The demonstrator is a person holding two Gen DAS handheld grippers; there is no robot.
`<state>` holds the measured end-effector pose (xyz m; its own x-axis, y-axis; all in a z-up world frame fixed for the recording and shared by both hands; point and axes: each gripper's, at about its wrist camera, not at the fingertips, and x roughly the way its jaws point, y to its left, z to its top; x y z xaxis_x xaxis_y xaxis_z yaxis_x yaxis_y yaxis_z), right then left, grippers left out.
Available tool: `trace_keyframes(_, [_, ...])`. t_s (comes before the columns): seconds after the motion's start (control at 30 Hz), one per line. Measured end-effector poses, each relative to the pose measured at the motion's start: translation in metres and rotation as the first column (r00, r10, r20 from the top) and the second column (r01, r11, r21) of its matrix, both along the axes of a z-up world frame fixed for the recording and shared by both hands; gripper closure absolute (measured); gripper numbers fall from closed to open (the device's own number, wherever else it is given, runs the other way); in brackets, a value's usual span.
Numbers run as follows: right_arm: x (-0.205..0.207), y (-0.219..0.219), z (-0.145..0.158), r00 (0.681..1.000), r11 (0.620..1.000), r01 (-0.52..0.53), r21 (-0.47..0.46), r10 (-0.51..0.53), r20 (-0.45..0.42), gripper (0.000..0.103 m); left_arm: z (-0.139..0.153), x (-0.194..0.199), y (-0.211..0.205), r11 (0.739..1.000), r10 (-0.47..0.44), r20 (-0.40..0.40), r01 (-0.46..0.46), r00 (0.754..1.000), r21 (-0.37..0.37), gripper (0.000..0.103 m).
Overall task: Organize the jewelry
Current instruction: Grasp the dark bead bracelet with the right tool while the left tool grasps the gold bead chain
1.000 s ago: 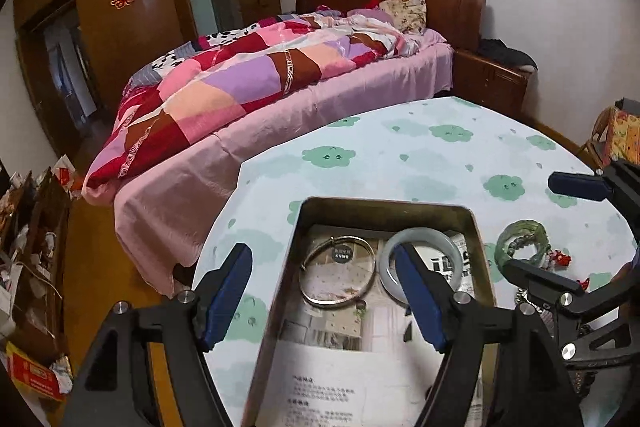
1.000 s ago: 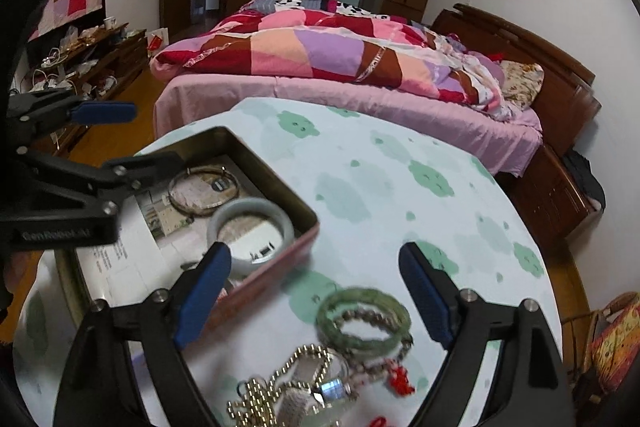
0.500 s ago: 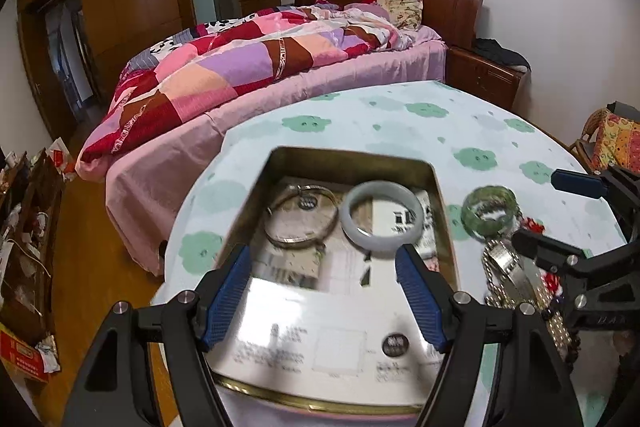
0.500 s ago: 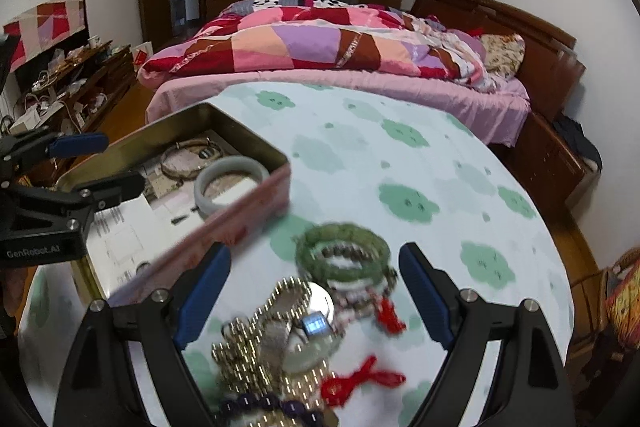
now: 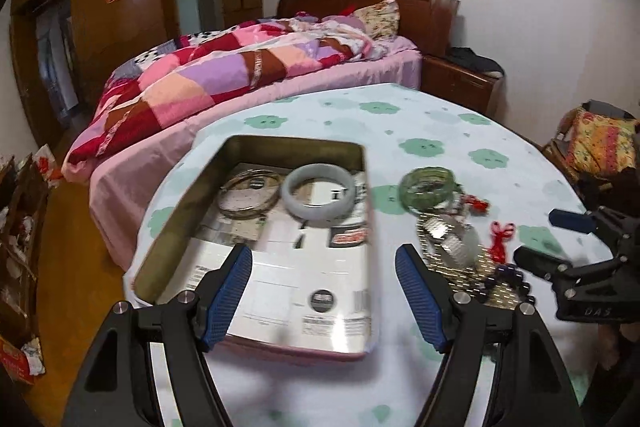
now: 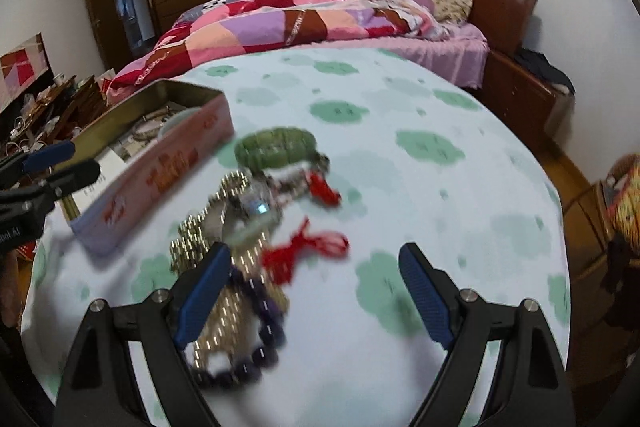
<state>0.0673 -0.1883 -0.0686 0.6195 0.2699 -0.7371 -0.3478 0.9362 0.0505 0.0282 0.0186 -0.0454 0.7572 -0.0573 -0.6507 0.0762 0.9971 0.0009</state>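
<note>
We see a bed (image 5: 248,75) with a patchwork quilt (image 6: 288,23) at twelve o'clock, beyond a round table (image 5: 440,131) under a pale cloth with green blots. On the table, at about ten o'clock from our right gripper, sits an open tin (image 5: 192,203) with a pink outer wall, its floor lined with printed paper. At the tin's far end lie a thin metal bangle (image 5: 249,195) and, just beside it at three o'clock, a pale jade bangle (image 5: 319,198).

At three o'clock of the tin, on the bare cloth, lies the loose heap: a green bangle (image 6: 276,147) farthest from us, then a watch (image 6: 256,207) tangled with a gold bead chain (image 6: 196,239), red cords (image 6: 308,251), and a dark purple bead bracelet (image 6: 256,355) nearest; the heap is blurred.

Our left gripper (image 5: 324,287) hovers over the tin's near end, fingers spread wide, nothing between them. Our right gripper (image 6: 314,291) hovers over the near edge of the heap, fingers likewise spread and empty, its left finger (image 6: 200,299) above the gold chain.
</note>
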Motion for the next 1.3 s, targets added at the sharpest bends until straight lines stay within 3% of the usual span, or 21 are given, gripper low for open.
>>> trace_keyframes(0.2, [-0.008,-0.010,-0.004,1.000,0.999,0.025,0.032,-0.024,-0.015,0.016,0.000,-0.008,-0.026,0.998,-0.062,0.005,0.062,0.998,0.025,0.029])
trace_keyframes(0.33, [-0.013,-0.009,-0.005,1.000,0.999,0.005,0.039,-0.005,-0.007,0.029,-0.004,-0.013,-0.039,0.994,-0.100,-0.003,0.100,0.995,0.034,0.029])
trace_keyframes(0.4, [-0.014,-0.007,-0.007,1.000,0.999,-0.009,0.048,0.010,-0.018,0.041,-0.005,-0.015,-0.044,0.992,-0.118,-0.004,0.118,0.993,0.042,0.030])
trace_keyframes(0.63, [-0.017,0.000,-0.014,0.998,0.998,-0.049,0.048,0.050,-0.036,0.051,-0.015,-0.013,-0.057,0.984,-0.170,-0.041,0.172,0.985,0.046,0.049])
trace_keyframes(0.87, [-0.018,0.006,-0.023,0.996,0.997,-0.066,0.034,0.068,-0.055,0.066,-0.022,-0.009,-0.065,0.977,-0.207,-0.067,0.209,0.976,0.025,0.051])
trace_keyframes(1.03, [-0.020,0.006,-0.025,0.995,0.996,-0.079,0.046,0.082,-0.053,0.085,-0.033,-0.001,-0.070,0.972,-0.237,-0.120,0.236,0.964,-0.015,0.066])
trace_keyframes(1.1, [-0.020,0.004,-0.025,0.995,0.995,-0.079,0.057,0.082,-0.052,0.086,-0.038,0.003,-0.072,0.969,-0.247,-0.142,0.245,0.959,-0.028,0.071])
trace_keyframes(1.3, [-0.018,0.002,-0.024,0.995,0.994,-0.077,0.084,0.081,-0.056,0.086,-0.049,0.015,-0.074,0.967,-0.255,-0.190,0.247,0.948,-0.066,0.072])
